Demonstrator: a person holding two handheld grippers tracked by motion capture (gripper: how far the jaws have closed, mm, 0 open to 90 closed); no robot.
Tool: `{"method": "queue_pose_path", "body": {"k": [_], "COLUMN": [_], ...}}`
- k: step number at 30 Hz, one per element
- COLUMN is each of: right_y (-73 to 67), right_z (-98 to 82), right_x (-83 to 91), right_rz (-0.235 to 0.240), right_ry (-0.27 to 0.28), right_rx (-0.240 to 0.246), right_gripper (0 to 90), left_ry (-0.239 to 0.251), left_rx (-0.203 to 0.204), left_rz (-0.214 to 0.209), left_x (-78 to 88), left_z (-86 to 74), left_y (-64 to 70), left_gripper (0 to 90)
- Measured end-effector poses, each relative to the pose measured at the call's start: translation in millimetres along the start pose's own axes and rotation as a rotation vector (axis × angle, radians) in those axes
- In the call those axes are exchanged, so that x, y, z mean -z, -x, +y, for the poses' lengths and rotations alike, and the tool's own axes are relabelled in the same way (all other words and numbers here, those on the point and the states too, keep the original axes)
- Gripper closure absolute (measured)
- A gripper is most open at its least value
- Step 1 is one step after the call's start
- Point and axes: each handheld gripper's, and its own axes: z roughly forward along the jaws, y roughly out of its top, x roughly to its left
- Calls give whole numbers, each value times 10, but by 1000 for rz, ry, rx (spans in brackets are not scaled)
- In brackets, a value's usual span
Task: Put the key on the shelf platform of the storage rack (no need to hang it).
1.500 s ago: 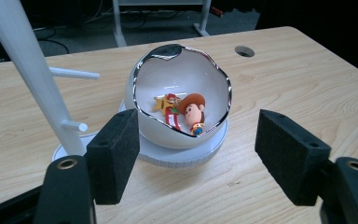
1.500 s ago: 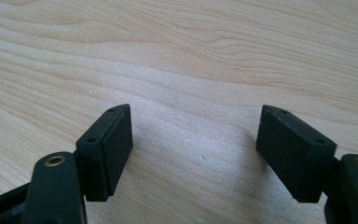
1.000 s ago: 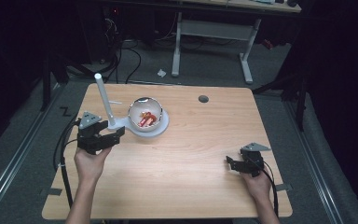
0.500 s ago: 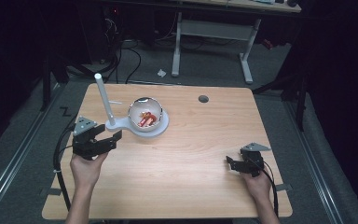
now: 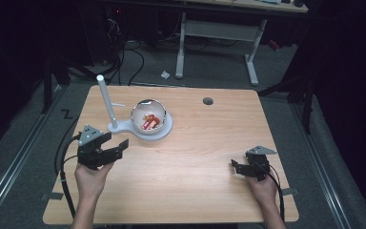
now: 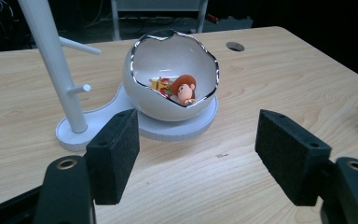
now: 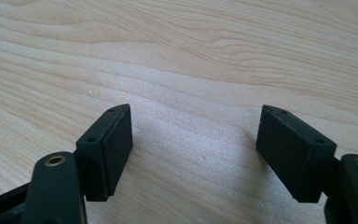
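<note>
Left gripper view has the egg-shaped bowl [image 6: 170, 77] dead ahead, near the left gripper [image 6: 198, 161], jaws parted and empty, toy figure [image 6: 184, 89] inside on the desk [image 6: 261, 74], while the right gripper [image 5: 240, 168] sits well apart, open too.

Dim room. Grey floor [image 5: 219, 71] surrounds the wooden table [image 5: 195, 157]. A white-legged desk [image 5: 217, 28] stands at upper centre; black cables [image 5: 124, 57] lie upper left.
</note>
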Motion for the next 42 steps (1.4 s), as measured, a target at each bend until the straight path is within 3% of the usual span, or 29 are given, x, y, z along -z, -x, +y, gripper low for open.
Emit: {"method": "queue_pose_path", "body": {"k": [21, 30, 42], "right_y": [0, 0, 0], "right_z": [0, 0, -1], "right_x": [0, 0, 0], "right_rz": [0, 0, -1], "right_ry": [0, 0, 1], "right_rx": [0, 0, 0], "right_gripper": [270, 270, 270], "left_ry": [-68, -104, -164], "left_rx": [-15, -13, -28], "left_rz": [-66, -66, -37], "left_x": [-270, -398, -585], "left_z": [-275, -402, -599], "left_y": [157, 191, 240], "left_gripper": [306, 305, 305]}}
